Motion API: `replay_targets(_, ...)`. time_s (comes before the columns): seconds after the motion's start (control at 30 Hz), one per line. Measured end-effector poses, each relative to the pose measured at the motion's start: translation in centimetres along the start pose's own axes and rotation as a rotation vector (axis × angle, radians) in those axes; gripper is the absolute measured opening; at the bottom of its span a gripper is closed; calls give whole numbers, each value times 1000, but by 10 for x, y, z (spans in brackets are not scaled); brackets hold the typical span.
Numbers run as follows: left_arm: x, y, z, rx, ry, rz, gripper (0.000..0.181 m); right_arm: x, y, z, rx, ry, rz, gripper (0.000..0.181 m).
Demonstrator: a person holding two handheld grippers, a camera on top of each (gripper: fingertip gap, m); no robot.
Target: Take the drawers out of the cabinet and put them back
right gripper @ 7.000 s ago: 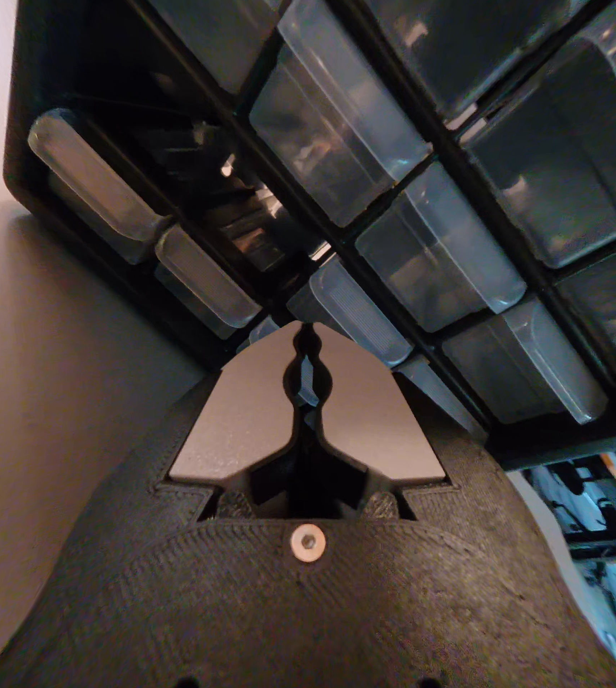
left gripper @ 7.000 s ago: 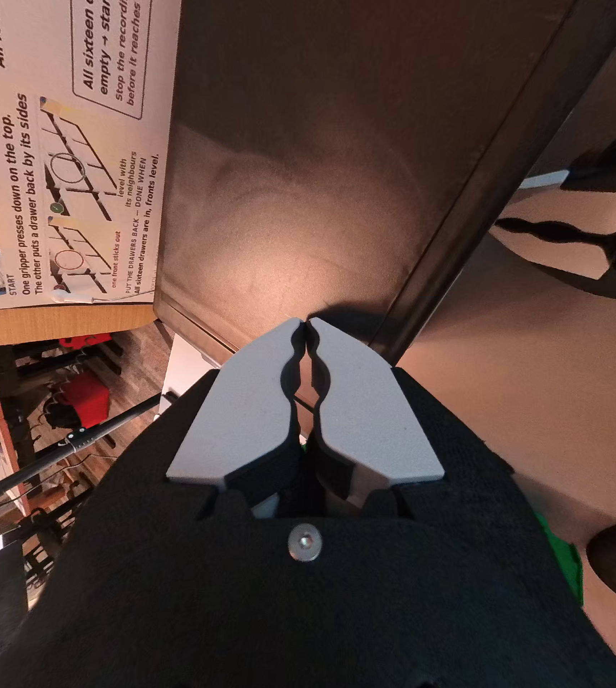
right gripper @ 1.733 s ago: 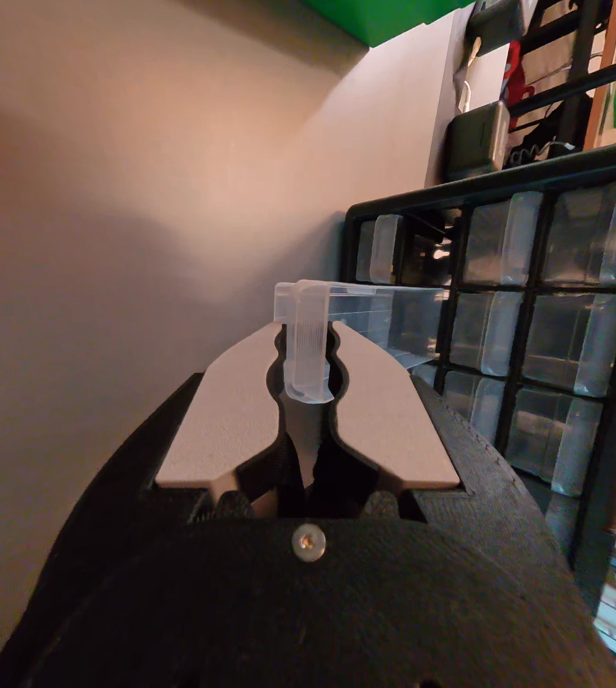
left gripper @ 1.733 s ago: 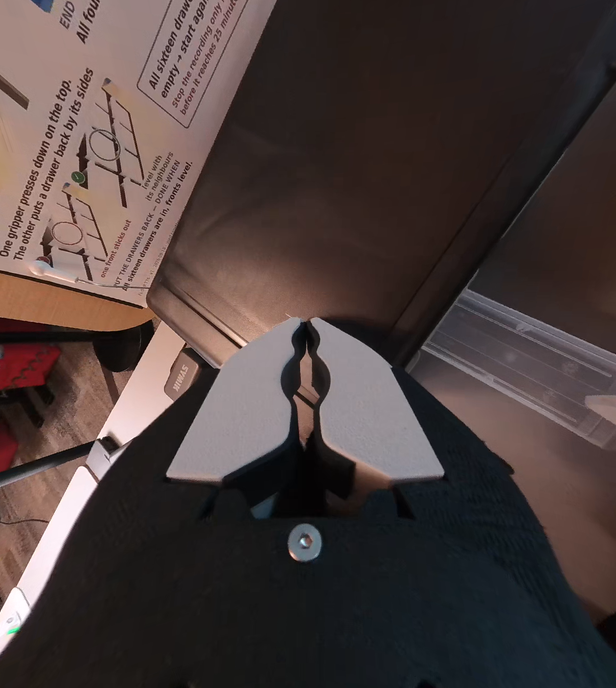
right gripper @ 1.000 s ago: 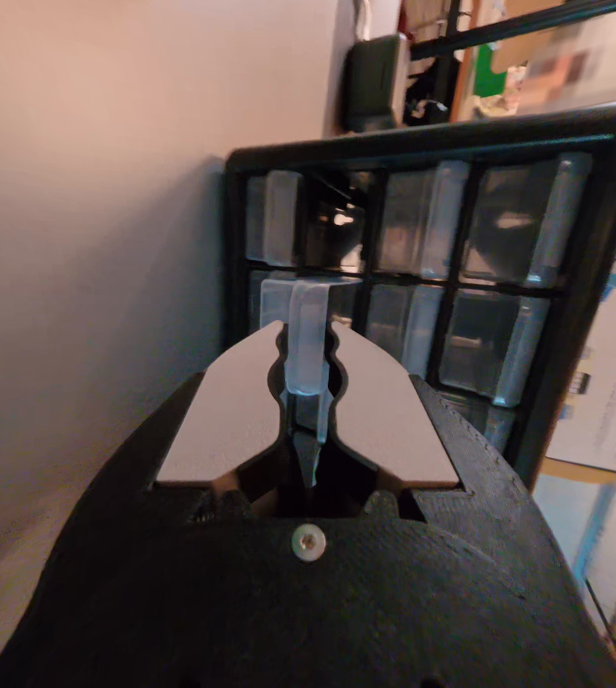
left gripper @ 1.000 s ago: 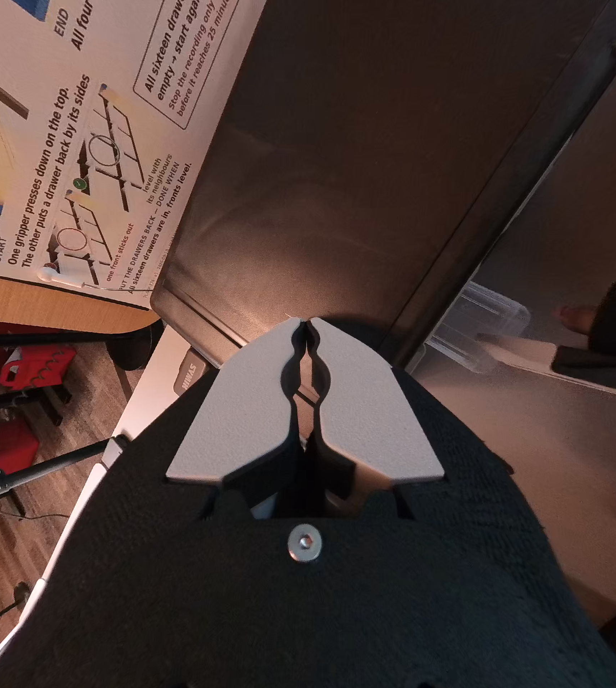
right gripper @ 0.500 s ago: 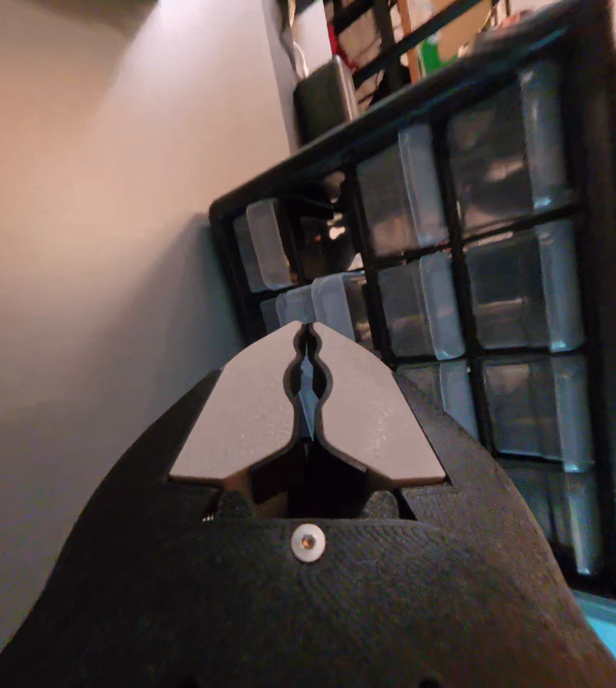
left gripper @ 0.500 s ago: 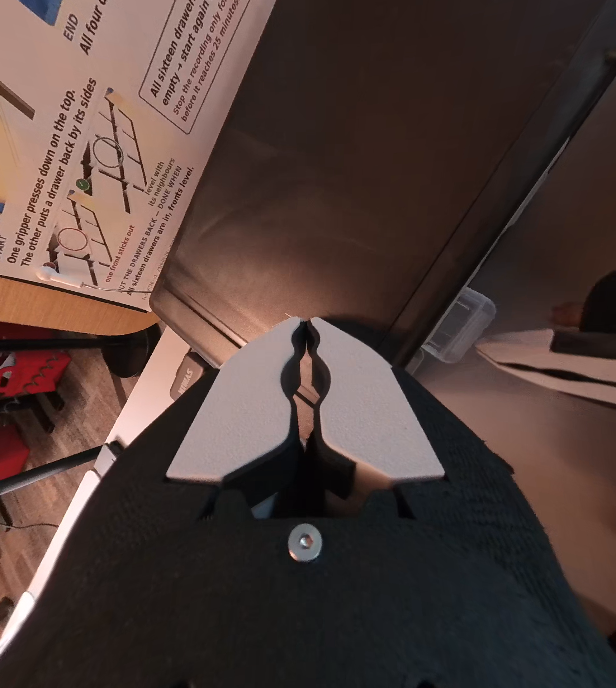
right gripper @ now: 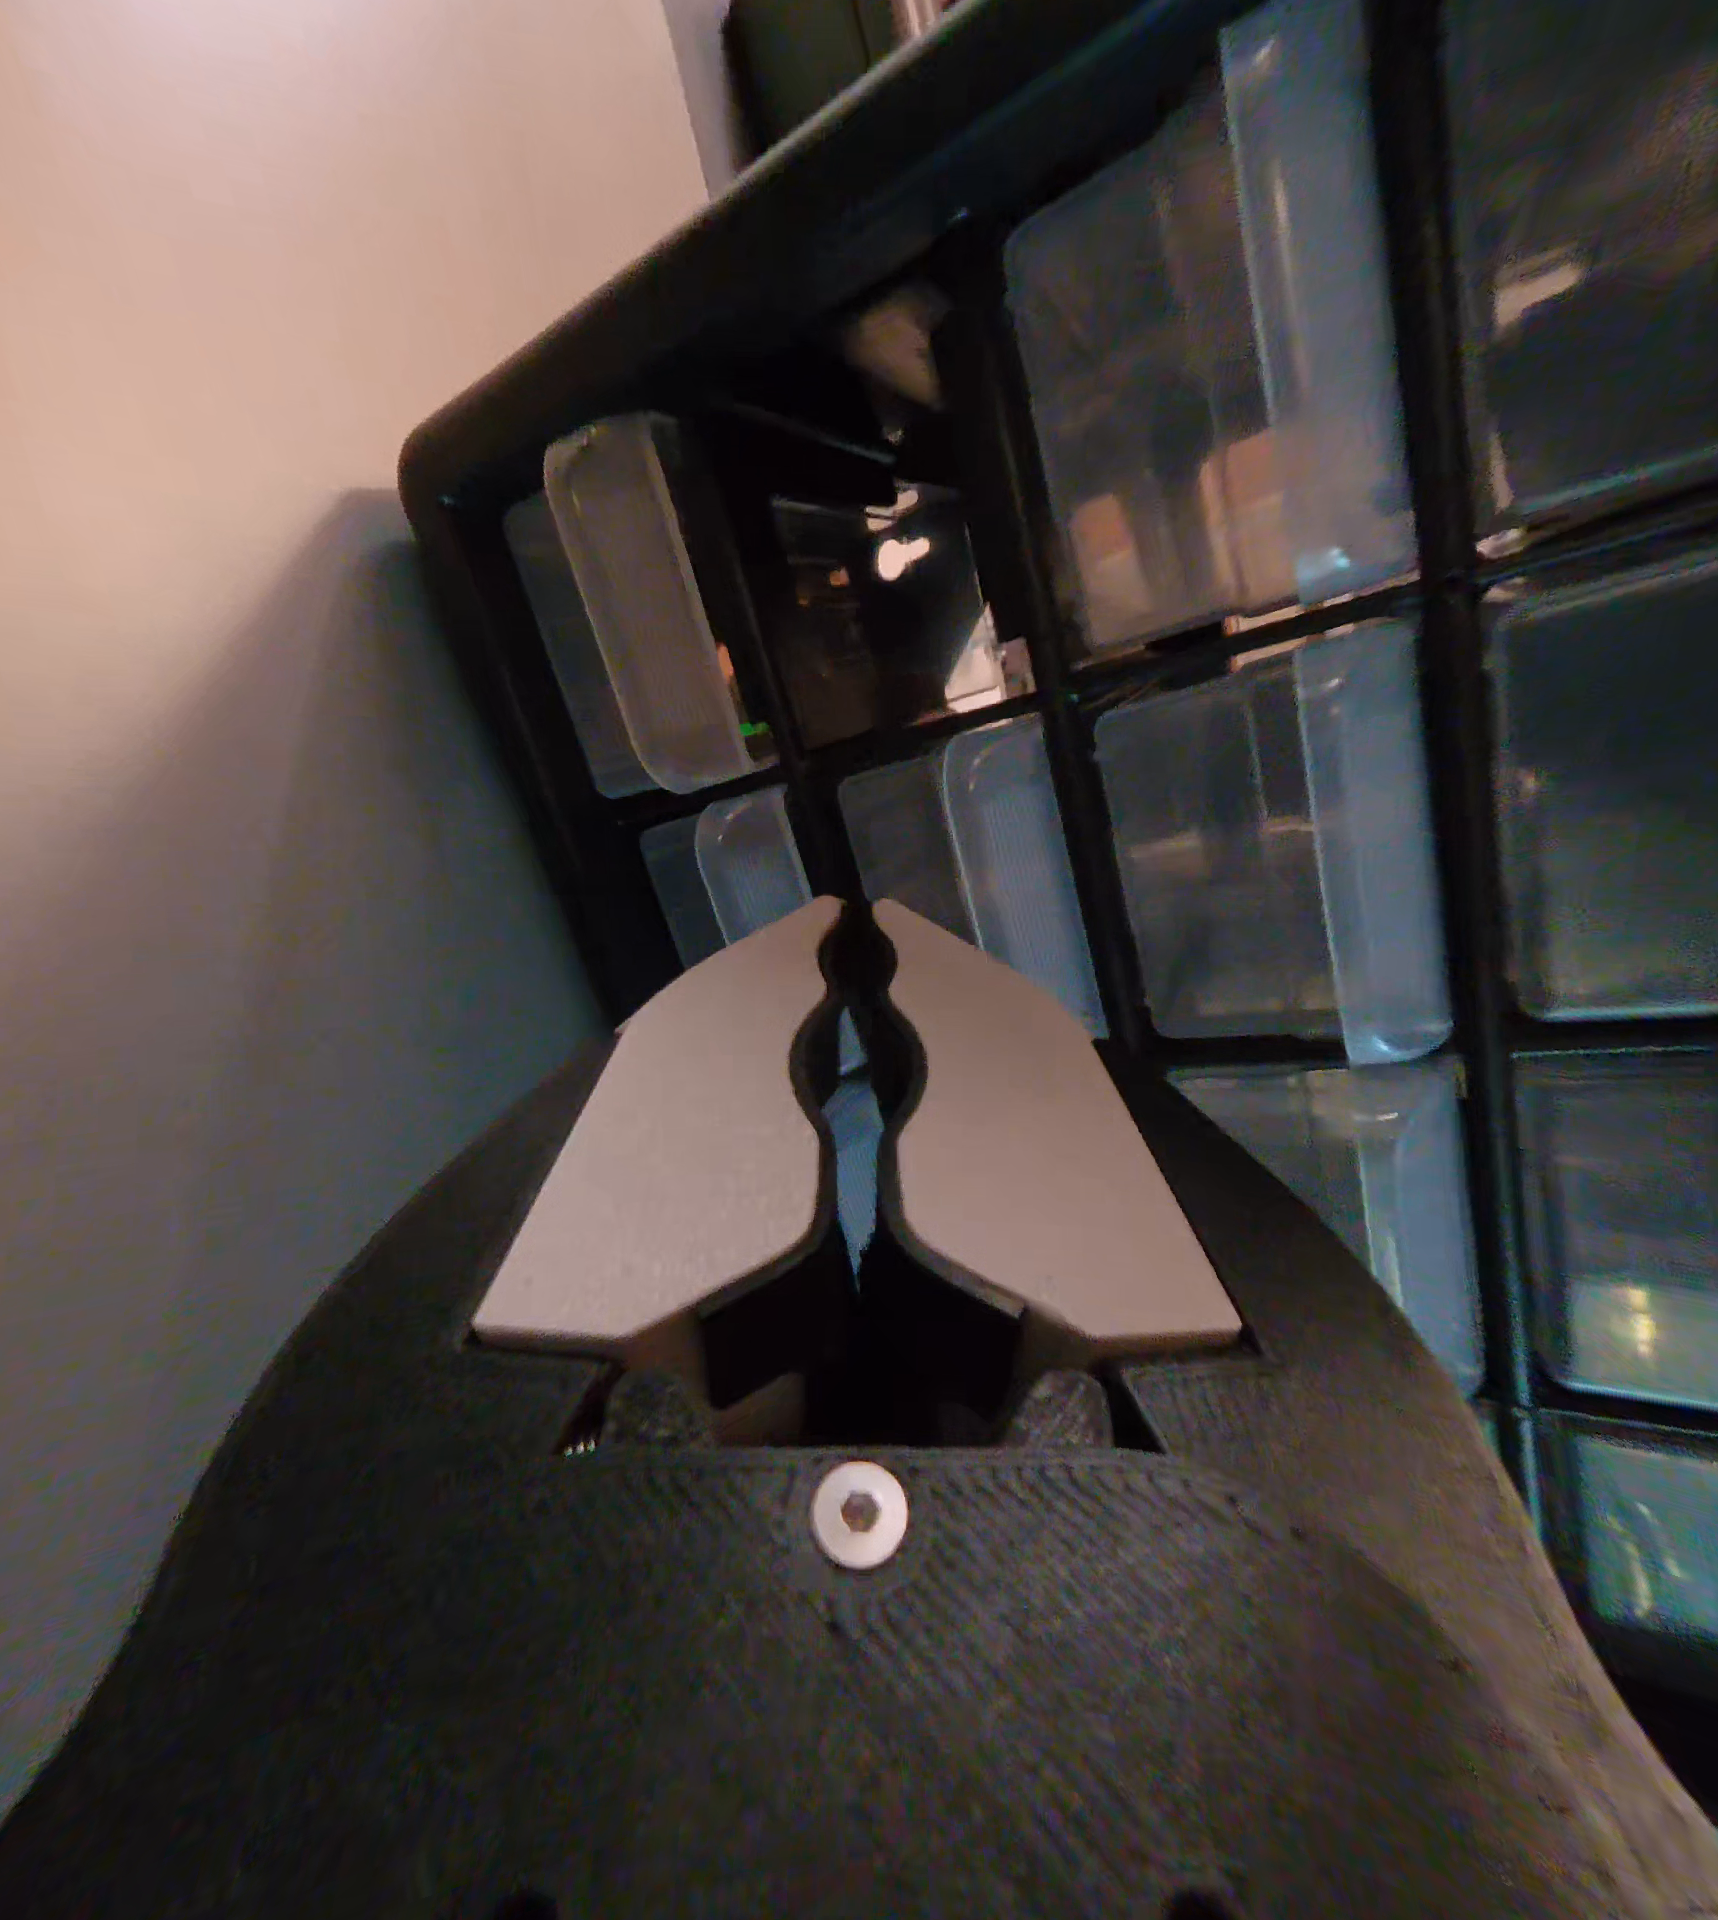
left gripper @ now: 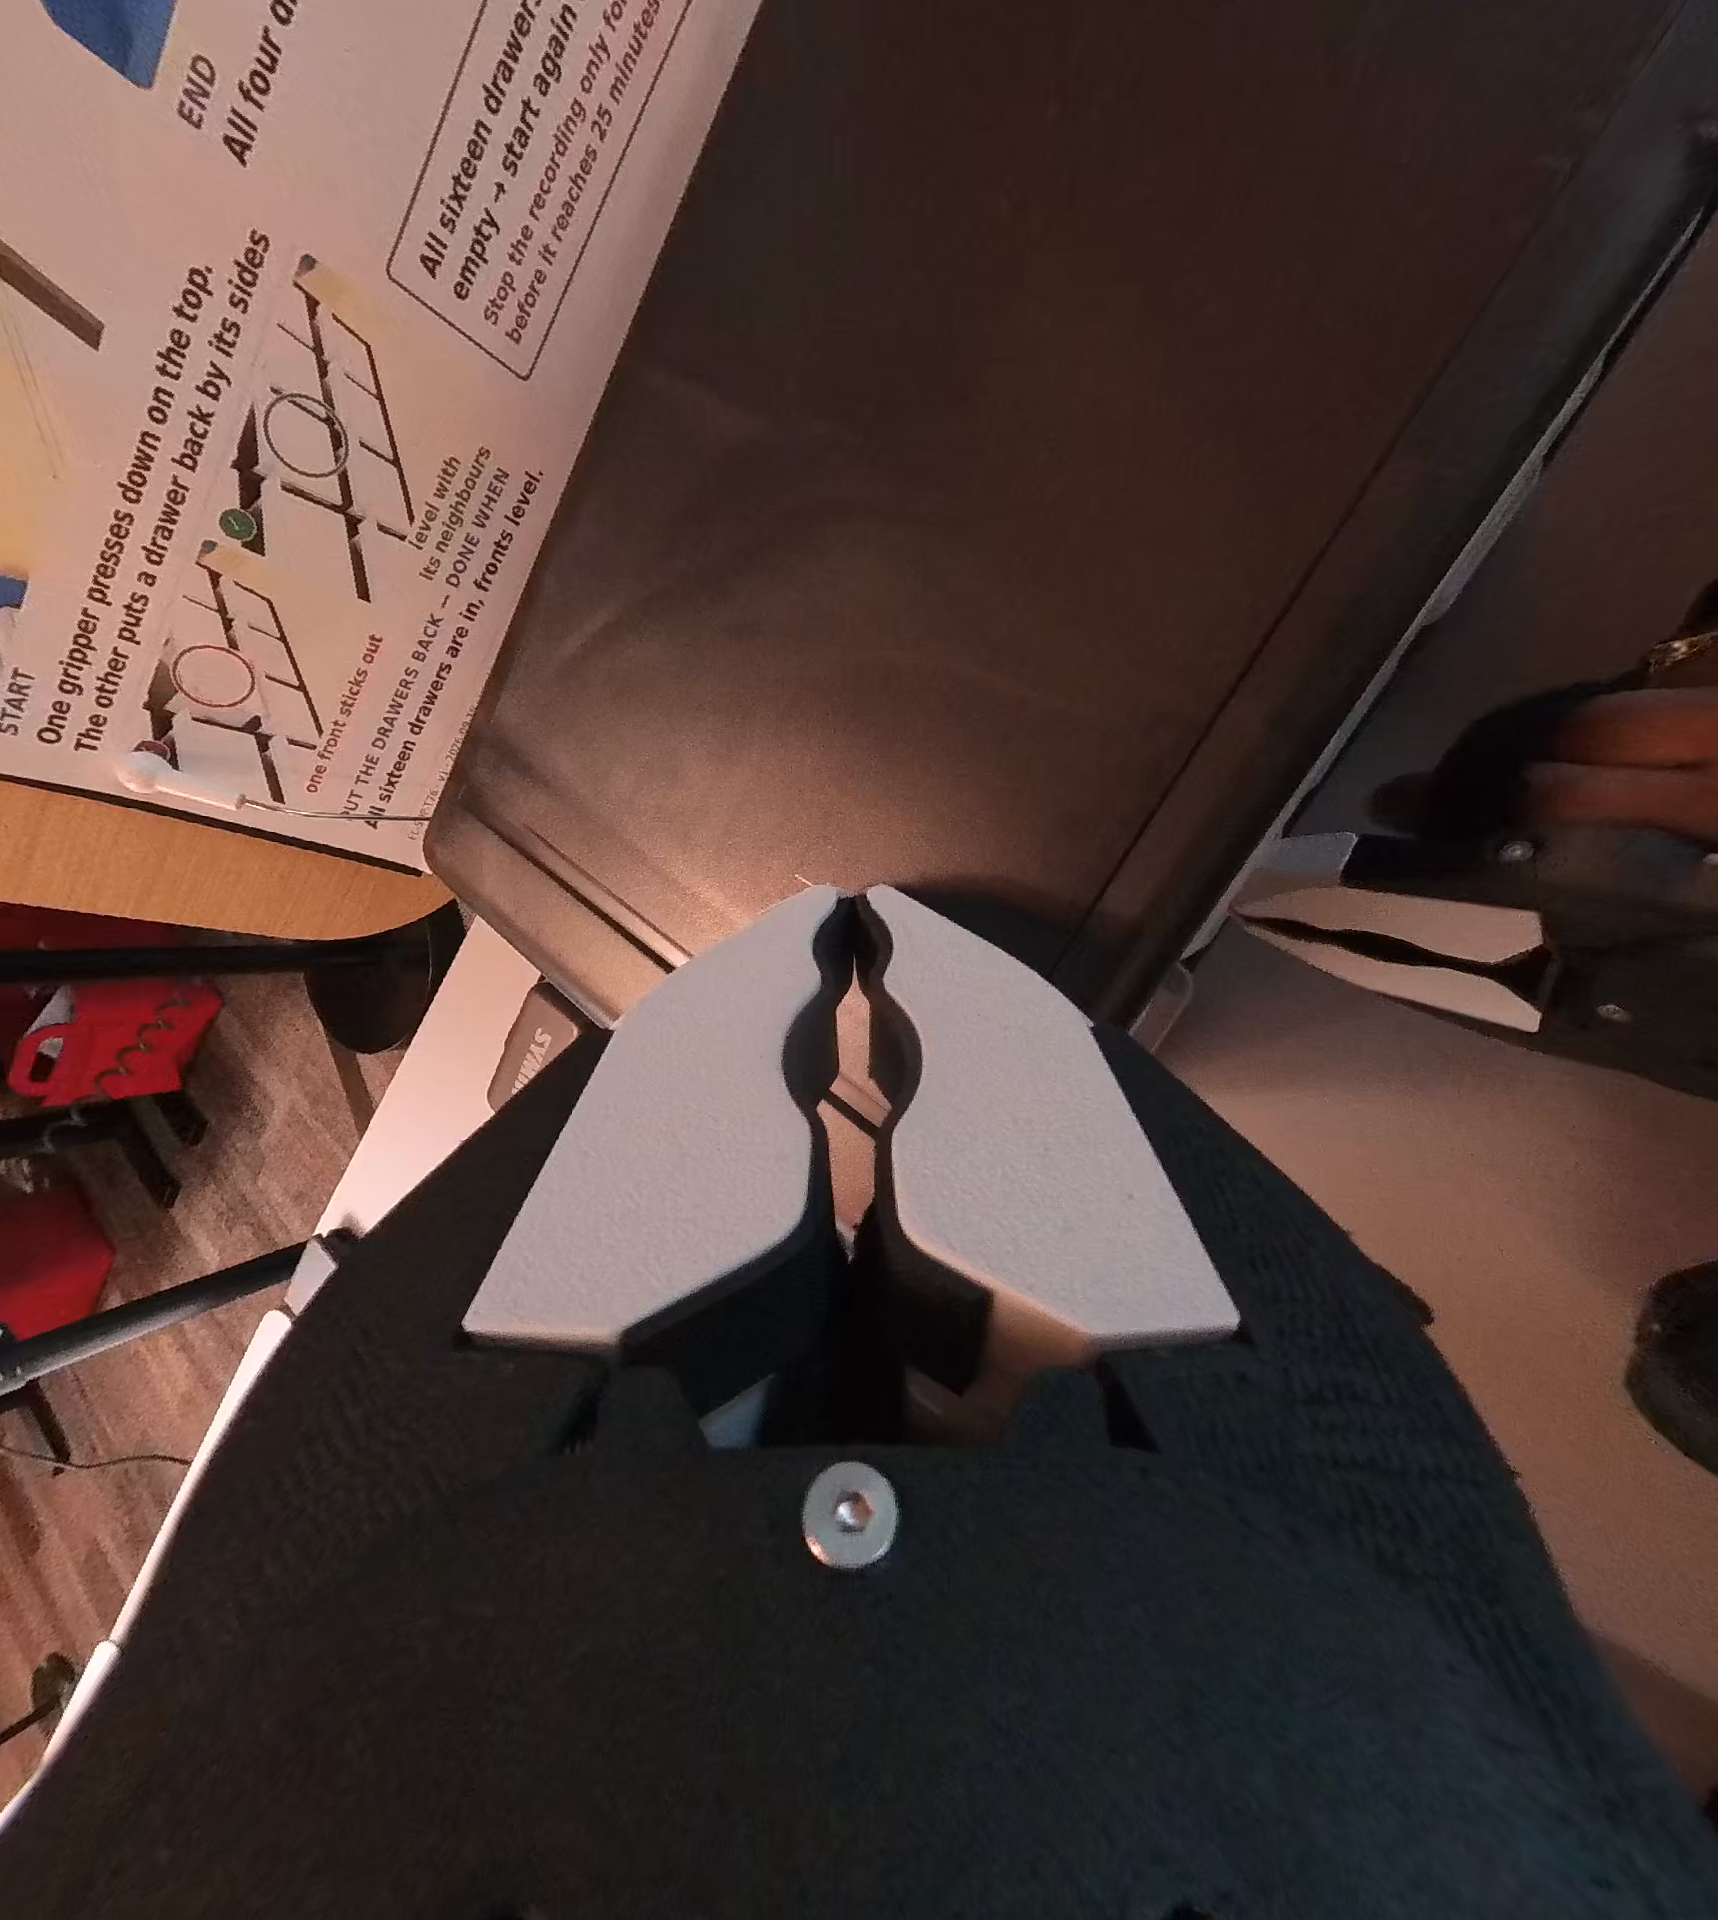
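Drawers are what changed here, and the left wrist view catches it from above. The left gripper [left gripper: 853, 920] rests with its jaws clenched on nothing, tips touching the dark top of the cabinet [left gripper: 938, 468], as it did seconds ago. At the right edge, the clear drawer that stuck out past the cabinet's front half a second back is gone from sight; only the right gripper [left gripper: 1374, 935] and the person's hand [left gripper: 1686, 748] show there, close to the front. A printed instruction sheet [left gripper: 211, 416] lies on the desk [left gripper: 159, 842] to the far left.

From the right wrist view, the right gripper [right gripper: 857, 914] now has its jaws closed and empty, where a second ago they clamped a drawer's handle. That drawer [right gripper: 980, 831] appears to sit in the second row, its front roughly level with its neighbours, though the fingers [right gripper: 1000, 1143] hide its lower part. Just above it one slot [right gripper: 865, 613] is open and dark, with a corner drawer [right gripper: 626, 613] at its left.

Judging by this, one drawer is returned, and the open slot needs filling next.
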State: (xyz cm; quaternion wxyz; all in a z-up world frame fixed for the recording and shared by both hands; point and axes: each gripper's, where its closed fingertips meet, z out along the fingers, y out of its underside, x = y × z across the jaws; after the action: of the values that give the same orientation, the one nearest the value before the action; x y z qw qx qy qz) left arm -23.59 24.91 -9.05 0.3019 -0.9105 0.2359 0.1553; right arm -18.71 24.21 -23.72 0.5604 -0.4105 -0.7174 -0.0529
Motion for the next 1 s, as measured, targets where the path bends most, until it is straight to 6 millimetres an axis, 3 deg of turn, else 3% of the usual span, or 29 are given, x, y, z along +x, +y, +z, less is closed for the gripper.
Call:
replay_targets(0.03, 0, 0, 0, 2, -3, 2, 0, 0, 0, 0, 6, -3, 17, 0)
replay_targets(0.2, 0, 0, 0, 9, -3, -6, 0, -1, 0, -2, 2, -5, 24, 2)
replay_targets(0.3, 0, 0, 0, 11, -6, -4, 0, -3, -9, -22, 54, -52, 113, 9)
replay_targets(0.5, 0, 0, 0, 16, -14, -3, 0, 2, -28, -108, 243, -245, 612, 33)
replay_targets(0.6, 0, 0, 0, 16, -23, 3, 0, -15, -22, -155, 240, -410, 845, 54)
replay_targets(0.7, 0, 0, 0, 10, -31, 6, 0, -38, -9, -186, 224, -452, 930, 70)
replay_targets(0.8, 0, 0, 0, 6, -42, 5, 0, -51, 4, -192, 257, -338, 949, 74)
replay_targets(0.9, -1, 0, 0, -3, -59, 6, 0, -66, 4, -191, 295, -324, 967, 75)
replay_targets(1.0, -1, 0, 0, -18, -100, 33, 0, -58, -4, -196, 359, -275, 931, 71)
